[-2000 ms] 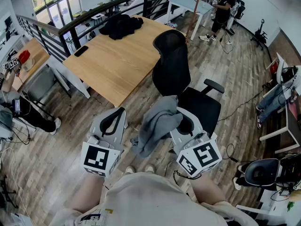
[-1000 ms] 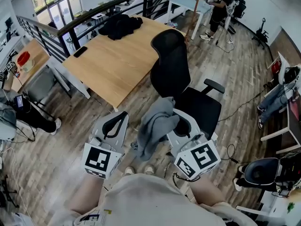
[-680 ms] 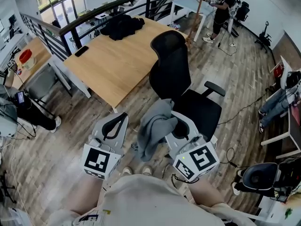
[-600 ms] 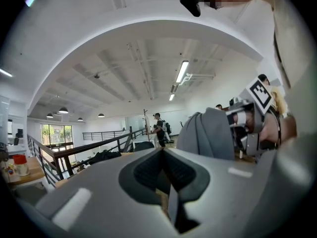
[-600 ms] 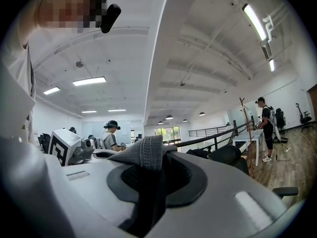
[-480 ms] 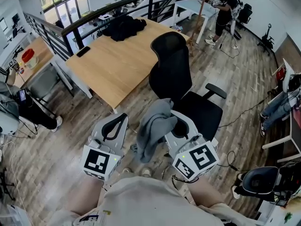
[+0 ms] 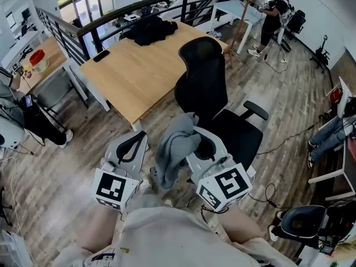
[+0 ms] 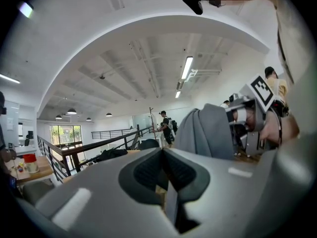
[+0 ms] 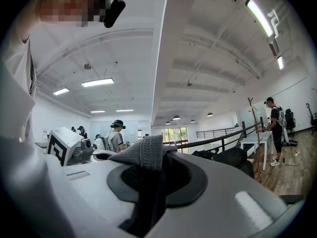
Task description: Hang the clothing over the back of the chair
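Note:
A black office chair (image 7: 203, 77) stands by the wooden table, its back toward the table and its seat toward me. My right gripper (image 7: 196, 137) is shut on a grey garment (image 7: 173, 146), which hangs in folds in front of the seat, short of the chair back. In the right gripper view the garment (image 9: 141, 155) bunches over the right gripper (image 9: 153, 170). My left gripper (image 7: 138, 137) is beside the cloth on its left, apart from it. The left gripper (image 8: 163, 155) has its jaws together with nothing between them, and the garment (image 8: 205, 130) hangs to its right.
A wooden table (image 7: 139, 71) carries a dark pile of clothing (image 7: 150, 29) and a phone (image 7: 101, 54). A black railing (image 7: 111, 18) runs behind it. A person (image 7: 275, 15) stands far right by a white desk. Another dark chair (image 7: 300, 221) sits at the lower right, with cables on the floor.
Both grippers and the hanging garment have drifted a little to the left in the head view. The right gripper's hold on the cloth is unchanged, and the left jaws stay together.

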